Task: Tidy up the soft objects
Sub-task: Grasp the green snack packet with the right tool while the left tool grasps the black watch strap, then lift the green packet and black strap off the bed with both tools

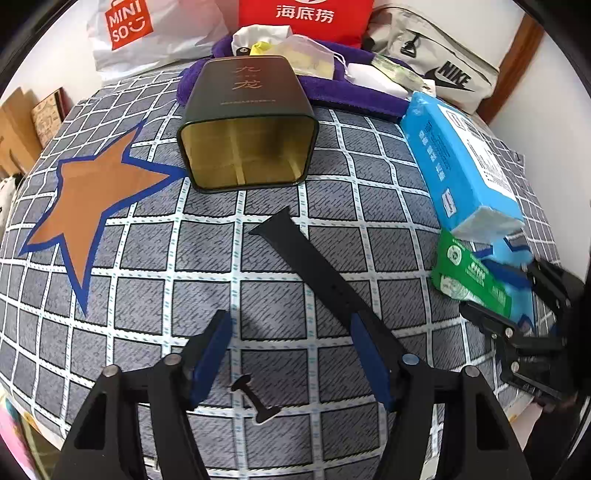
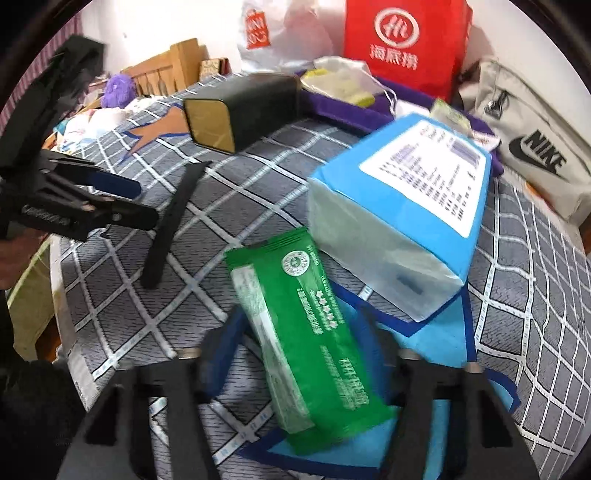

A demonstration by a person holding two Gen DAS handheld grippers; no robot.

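Note:
A black watch strap (image 1: 325, 273) lies on the checked bed cover, and a small black strap piece (image 1: 255, 400) lies between my left gripper's fingers. My left gripper (image 1: 291, 354) is open; its right blue pad touches the strap's near end. A green soft packet (image 2: 306, 339) lies on a light blue star patch (image 2: 436, 347), between the open fingers of my right gripper (image 2: 299, 350). A blue tissue pack (image 2: 402, 221) lies just beyond the packet. The packet (image 1: 476, 280) and the tissue pack (image 1: 461, 162) show at the right of the left wrist view, with the right gripper (image 1: 517, 295) there.
A dark green tin (image 1: 247, 125) lies on its side, open end toward me, next to an orange star patch (image 1: 96, 206). Behind it are a purple towel (image 1: 354, 96) with small bags, a red bag (image 1: 306, 18), a white Miniso bag (image 1: 140, 33) and a grey Nike bag (image 1: 443, 62).

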